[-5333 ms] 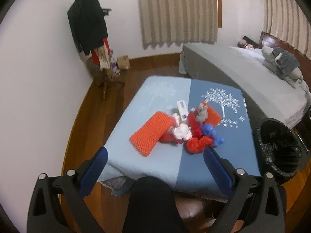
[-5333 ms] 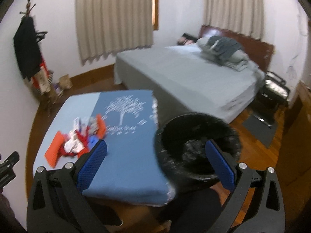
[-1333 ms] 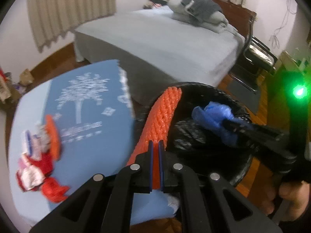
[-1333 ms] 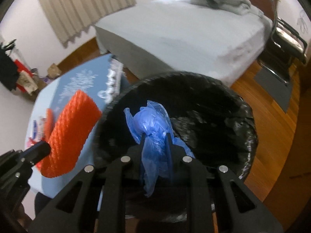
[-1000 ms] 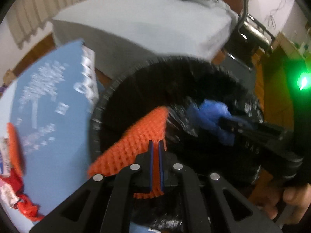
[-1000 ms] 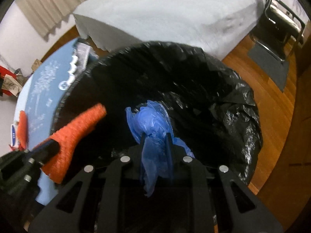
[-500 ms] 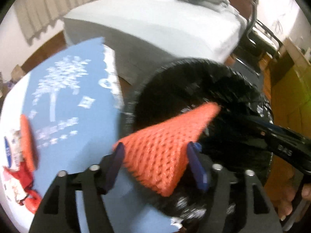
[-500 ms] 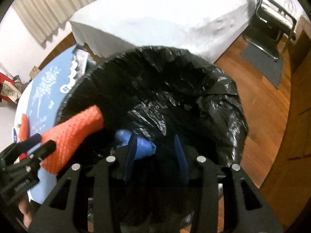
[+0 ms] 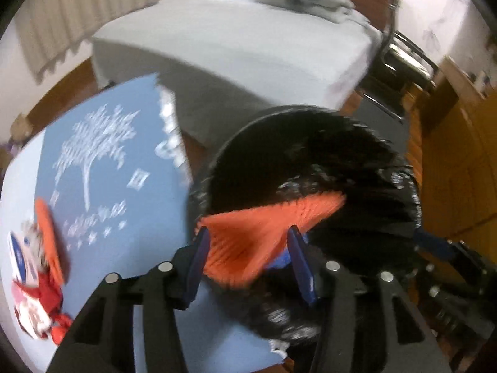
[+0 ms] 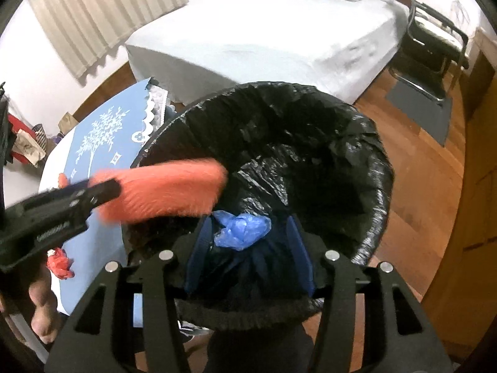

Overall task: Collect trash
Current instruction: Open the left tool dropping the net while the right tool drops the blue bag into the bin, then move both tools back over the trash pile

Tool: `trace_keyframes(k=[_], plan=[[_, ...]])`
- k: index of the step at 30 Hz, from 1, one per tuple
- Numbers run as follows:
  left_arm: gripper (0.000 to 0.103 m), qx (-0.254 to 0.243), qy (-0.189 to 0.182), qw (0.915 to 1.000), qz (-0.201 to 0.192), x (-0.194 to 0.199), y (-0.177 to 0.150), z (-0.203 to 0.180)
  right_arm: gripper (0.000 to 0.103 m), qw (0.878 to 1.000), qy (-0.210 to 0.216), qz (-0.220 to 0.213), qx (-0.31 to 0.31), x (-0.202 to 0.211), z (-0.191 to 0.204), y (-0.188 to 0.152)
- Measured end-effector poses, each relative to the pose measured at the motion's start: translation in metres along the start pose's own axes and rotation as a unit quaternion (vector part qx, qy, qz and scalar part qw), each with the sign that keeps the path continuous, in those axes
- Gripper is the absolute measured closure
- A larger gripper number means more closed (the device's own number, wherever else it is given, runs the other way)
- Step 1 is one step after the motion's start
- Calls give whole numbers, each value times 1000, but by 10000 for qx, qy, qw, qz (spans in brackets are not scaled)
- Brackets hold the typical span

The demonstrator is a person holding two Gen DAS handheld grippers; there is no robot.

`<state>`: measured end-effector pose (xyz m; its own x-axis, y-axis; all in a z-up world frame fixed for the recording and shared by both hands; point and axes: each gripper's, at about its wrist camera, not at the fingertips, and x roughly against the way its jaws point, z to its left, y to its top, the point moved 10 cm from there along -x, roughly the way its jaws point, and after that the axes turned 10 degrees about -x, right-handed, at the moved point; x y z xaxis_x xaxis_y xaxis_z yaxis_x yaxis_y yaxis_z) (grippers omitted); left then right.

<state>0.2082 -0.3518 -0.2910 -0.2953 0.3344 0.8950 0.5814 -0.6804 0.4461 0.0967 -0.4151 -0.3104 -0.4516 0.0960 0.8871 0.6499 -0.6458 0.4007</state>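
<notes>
Trash of several kinds is in sight: an orange foam net sleeve [image 9: 264,236] hangs blurred over the near-left rim of the round bin lined with a black plastic bag [image 10: 357,143], and a crumpled blue plastic bag [image 10: 240,228] lies down inside the bin on the black liner. In the left wrist view the left gripper [image 9: 250,259] has its jaws spread apart, the orange sleeve lying between the blue pads without being pinched; whether it touches either pad I cannot tell through the blur. From the right wrist view the same sleeve [image 10: 161,192] juts from the tip of the left gripper across the bin's rim. The right gripper [image 10: 248,251] is also spread wide, its pads either side of the blue bag and apart from it, poised above the bin's opening. Just left of the bin stands the desk covered in a blue cloth with a white tree print [image 9: 102,168]. At the desk's far left edge sits a heap of remaining litter [image 9: 34,276]: another orange sleeve, red wrappers and a white packet, well apart from the bin. Behind the bin is a bed with a pale grey sheet [image 10: 279,31], with grey bedding piled near its headboard, and a wooden floor [image 10: 428,202] runs to the right.
</notes>
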Motion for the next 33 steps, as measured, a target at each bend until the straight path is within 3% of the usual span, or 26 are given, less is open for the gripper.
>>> trace_keyframes(k=[1, 3, 8, 12, 16, 23, 33], plan=[[38, -117, 56, 9999, -87, 5, 7, -6, 53, 10000, -7, -14, -21, 2, -3, 0], [33, -150, 62, 9996, -216, 14, 14, -10, 53, 10000, -4, -22, -85, 4, -11, 0], [31, -169, 245, 9989, -353, 31, 21, -4, 53, 9999, -12, -15, -115, 2, -16, 3], [27, 90, 379, 9986, -354, 39, 4, 18, 53, 9999, 66, -81, -26, 8, -5, 4], [25, 339, 611, 9970, -344, 50, -33, 46, 53, 9997, 103, -113, 201, 12, 17, -3], [23, 954, 1264, 9871, -223, 86, -139, 126, 53, 9951, 343, 19, 923, 15, 90, -43], [23, 2075, 2109, 9551, -186, 147, -266, 236, 53, 9748, 1039, 297, 1950, 15, 228, -120]])
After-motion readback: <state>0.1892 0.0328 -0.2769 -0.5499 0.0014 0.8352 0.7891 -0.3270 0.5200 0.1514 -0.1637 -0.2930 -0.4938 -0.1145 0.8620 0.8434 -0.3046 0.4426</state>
